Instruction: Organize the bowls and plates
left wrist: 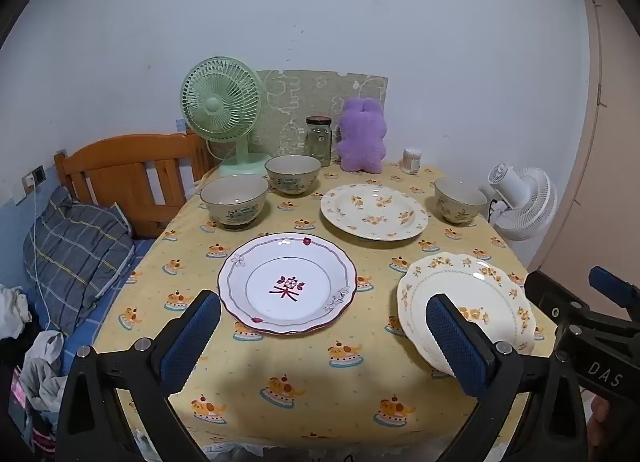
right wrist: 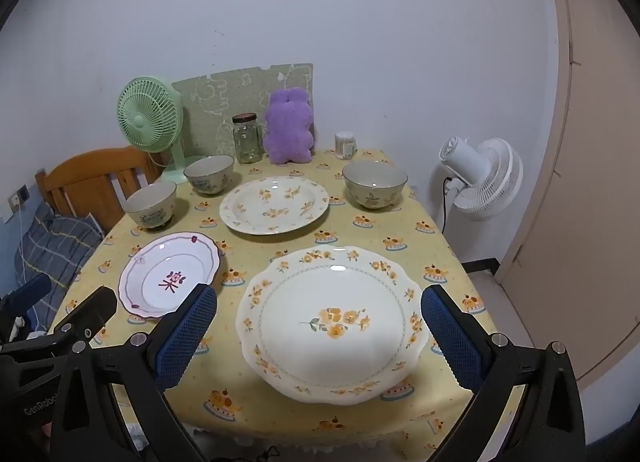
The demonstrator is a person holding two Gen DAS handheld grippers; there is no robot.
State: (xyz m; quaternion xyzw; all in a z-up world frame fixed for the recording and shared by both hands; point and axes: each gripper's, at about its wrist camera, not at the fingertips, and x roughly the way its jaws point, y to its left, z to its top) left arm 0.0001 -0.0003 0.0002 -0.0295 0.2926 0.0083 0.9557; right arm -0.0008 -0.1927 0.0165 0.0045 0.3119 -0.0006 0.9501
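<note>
Nearest to us, the left gripper [left wrist: 324,342] and the right gripper [right wrist: 320,336] both hover over the near edge of the table [right wrist: 280,410], jaws spread wide and holding nothing; their pads are blue with a fine waffle texture on black frames.

Taking the scalloped cream plate [right wrist: 332,322] as our landmark: it lies flat, face up, between the right gripper's open pads but apart from them, glazed, with a yellow flower spray whose stem points left. Being round, it has no long axis.

Left of it we see the white plate [left wrist: 287,282] with a wavy purple rim and a red motif, also flat and face up.

Behind the landmark sits a round cream plate [right wrist: 274,204] strewn with yellow flowers. Behind and right of the landmark stands one bowl [right wrist: 374,184], upright; behind and left stand two more bowls [left wrist: 234,200] [left wrist: 293,174], upright, just beside each other.

Farthest from the landmark, along the wall, stand a green fan [left wrist: 222,110], a glass jar [left wrist: 319,140] and a fluffy purple toy [left wrist: 362,136]. The tablecloth [left wrist: 280,362] is yellow, printed with cartoon cakes.
</note>
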